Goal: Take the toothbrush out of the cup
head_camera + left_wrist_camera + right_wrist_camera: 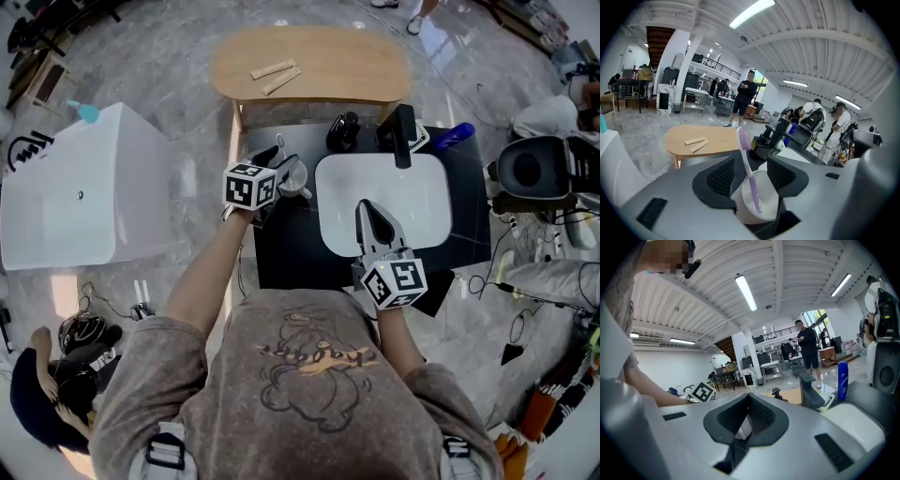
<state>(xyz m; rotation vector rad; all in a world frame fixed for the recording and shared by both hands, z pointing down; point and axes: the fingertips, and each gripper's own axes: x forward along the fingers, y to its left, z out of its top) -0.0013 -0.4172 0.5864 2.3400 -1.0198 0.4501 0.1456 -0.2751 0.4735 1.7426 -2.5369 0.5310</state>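
Two grippers over a dark, glossy rectangular counter [281, 258]: left gripper [751, 161] at the far-left part, near the left edge; right gripper [748, 397] above the near rim of a white basin [427, 202], smooth and round-cornered. Bare counter strip along the near edge. Polished, marble-patterned floor [178, 66] open to the left, as far as a white boxy unit [84, 187]. Just beyond the far edge, an oval wooden table [337, 66] with a pale matt top. Black tap [403, 136] at the basin's far rim. Left jaws, lined with black ribbed pads, clasped on a plain white round cup [768, 197], one pad against each side. Right jaws closed tip to tip, with basin white visible through the slit behind the tips. Toothbrush [749, 173] standing in the cup, just beside the basin's left rim: slim lilac handle tilted and leaning on the cup's rim, bristled lilac head uppermost, rising past both jaw tips.
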